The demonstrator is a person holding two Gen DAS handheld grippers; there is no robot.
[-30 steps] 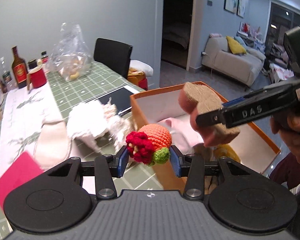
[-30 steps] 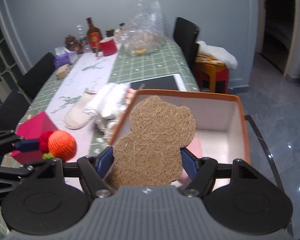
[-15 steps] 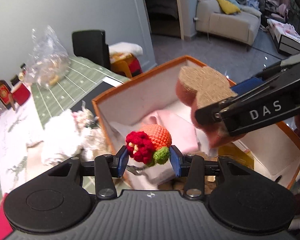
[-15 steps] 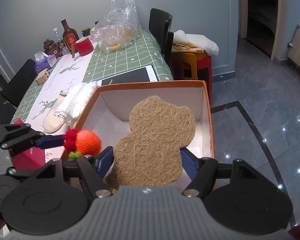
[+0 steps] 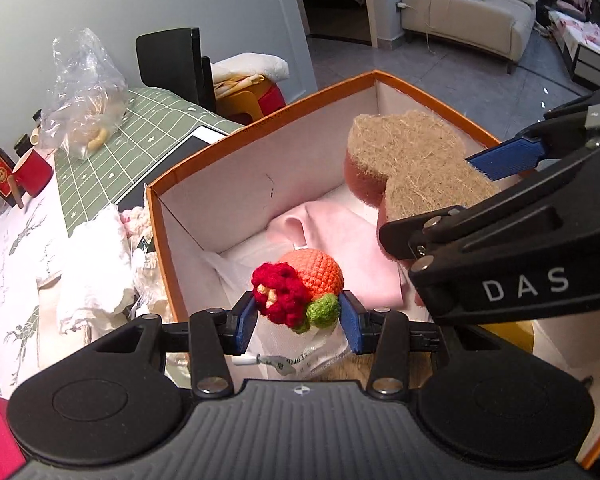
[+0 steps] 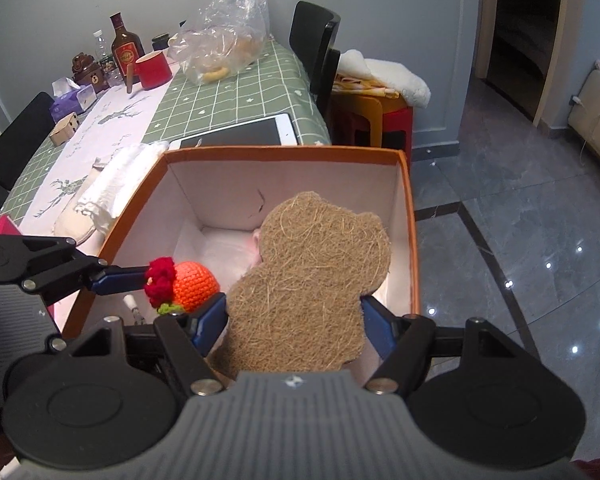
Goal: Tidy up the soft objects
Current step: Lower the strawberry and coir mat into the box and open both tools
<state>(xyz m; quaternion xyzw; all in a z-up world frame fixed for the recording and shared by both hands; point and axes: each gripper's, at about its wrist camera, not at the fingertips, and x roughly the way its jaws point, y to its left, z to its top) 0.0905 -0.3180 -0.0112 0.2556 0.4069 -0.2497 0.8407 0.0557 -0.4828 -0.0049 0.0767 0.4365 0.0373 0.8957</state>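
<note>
Tools, two, both over an open orange box (image 6: 408, 216). Left tool (image 5: 299, 318): pads pinched a crocheted orange ball (image 5: 300, 284) with red and green trim, held above the box's interior. Right tool (image 6: 296, 326): pads clamped a flat bear-shaped fibre sponge (image 6: 312, 284), upright over the box. Inside the box: pink cloth (image 5: 340, 240). Box stood against the desk (image 6: 236, 96); on the desk, white cloths (image 5: 96, 264), tablet (image 6: 236, 134), plastic bag (image 6: 224, 28), red mug (image 6: 153, 69), bottle (image 6: 125, 46).
</note>
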